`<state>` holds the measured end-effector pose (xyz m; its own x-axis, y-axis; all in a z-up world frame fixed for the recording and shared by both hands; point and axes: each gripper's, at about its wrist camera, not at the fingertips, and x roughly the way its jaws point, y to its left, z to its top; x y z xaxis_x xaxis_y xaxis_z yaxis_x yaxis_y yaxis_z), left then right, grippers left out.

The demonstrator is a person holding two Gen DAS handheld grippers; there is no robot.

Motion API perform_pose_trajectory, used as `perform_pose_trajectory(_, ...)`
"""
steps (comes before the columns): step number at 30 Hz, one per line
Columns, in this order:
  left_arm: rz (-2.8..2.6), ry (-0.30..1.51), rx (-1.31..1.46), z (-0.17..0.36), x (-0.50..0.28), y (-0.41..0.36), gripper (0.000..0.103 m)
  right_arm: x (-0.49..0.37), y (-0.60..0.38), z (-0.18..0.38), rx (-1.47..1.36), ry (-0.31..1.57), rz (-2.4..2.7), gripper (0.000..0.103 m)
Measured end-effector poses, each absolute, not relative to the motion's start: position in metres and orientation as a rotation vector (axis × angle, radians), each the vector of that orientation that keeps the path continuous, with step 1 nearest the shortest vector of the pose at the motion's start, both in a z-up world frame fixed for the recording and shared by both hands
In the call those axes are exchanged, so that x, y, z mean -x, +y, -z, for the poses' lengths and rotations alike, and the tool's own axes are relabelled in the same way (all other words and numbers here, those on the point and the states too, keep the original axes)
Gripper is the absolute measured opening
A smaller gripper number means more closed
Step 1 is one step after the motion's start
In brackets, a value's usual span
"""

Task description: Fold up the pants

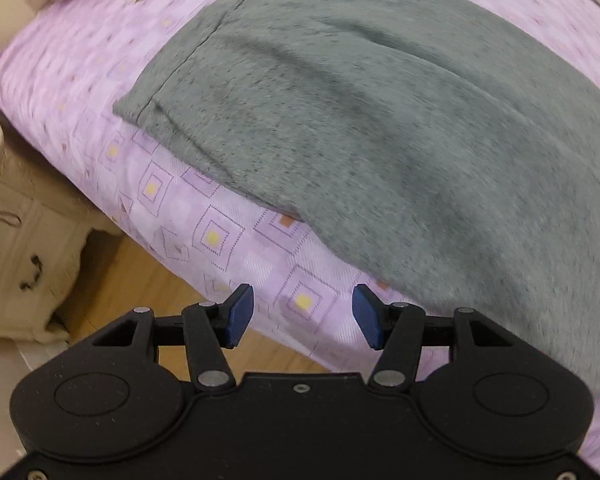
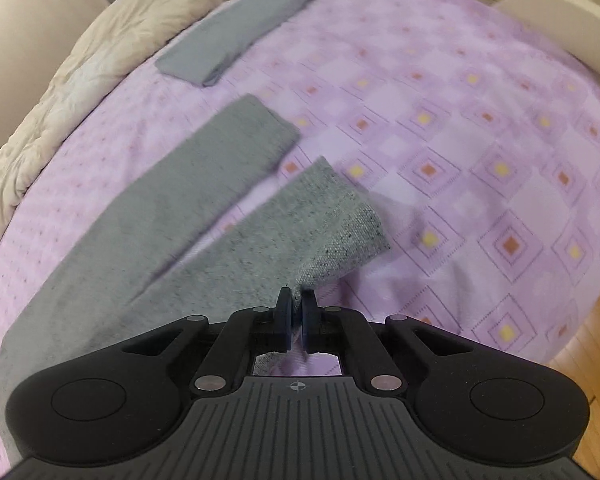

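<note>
Purple bedsheet (image 2: 460,128) carries the grey pants (image 2: 148,216), legs spread ahead of the right claw (image 2: 297,312), clenched on the near leg's hem (fabric lifted). Carry it leftward onto the other leg, edges matched. Left claw (image 1: 303,322) hovers released beside the waist.

Pants (image 2: 188,208) – heather grey w/ dark flecks, lighter woven look on the turned-up leg end. Folded cloth (image 2: 236,32) further off – plainer blue-grey. Bedsheet (image 1: 100,80) lilac, dotted-line diamonds w/ yellow & rust-orange centres. Duvet (image 2: 80,60) cream. Floor (image 1: 148,276) honey wood. Cabinet (image 1: 16,240) off-white, dark handles. Left gripper (image 1: 303,316) black, pads (image 1: 240,316) navy – right gripper (image 2: 296,312) black too.
</note>
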<state>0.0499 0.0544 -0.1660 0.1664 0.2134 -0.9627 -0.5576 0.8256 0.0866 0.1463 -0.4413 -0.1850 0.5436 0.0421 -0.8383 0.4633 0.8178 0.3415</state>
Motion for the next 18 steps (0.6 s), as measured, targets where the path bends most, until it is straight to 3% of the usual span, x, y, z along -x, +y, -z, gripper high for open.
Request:
perform_pose_trajectory(16, -0.513, 1.325, 0.539, 0.207, -0.078, 0.092, 0.066, -0.160, -0.412, 0.169, -0.496, 0.992, 0.347, 0.005)
perform_pose_trajectory(18, -0.525, 1.301, 0.525, 0.203, -0.082, 0.091, 0.048, -0.161, -0.410, 0.169, -0.500, 0.992, 0.354, 0.005)
